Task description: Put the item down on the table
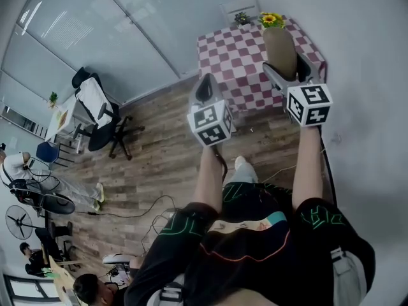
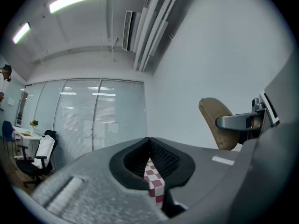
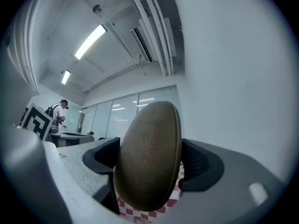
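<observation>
Head view shows the brown oval item [image 1: 280, 51] standing on end, pinched between the jaws of the right tool [image 1: 285, 69] over the red-and-white chequered worktop [image 1: 233, 59]. Whether it touches the cloth cannot be judged. Sunflowers [image 1: 270, 19] and a small potted plant [image 1: 241, 18] stand at the worktop's far edge, by the white wall. A wood floor [image 1: 159, 164] and an office chair [image 1: 95, 113] lie to the left, before a glass partition [image 1: 95, 37]. The left tool [image 1: 205, 93] hovers by the worktop's near corner, jaws pressed together on nothing.
</observation>
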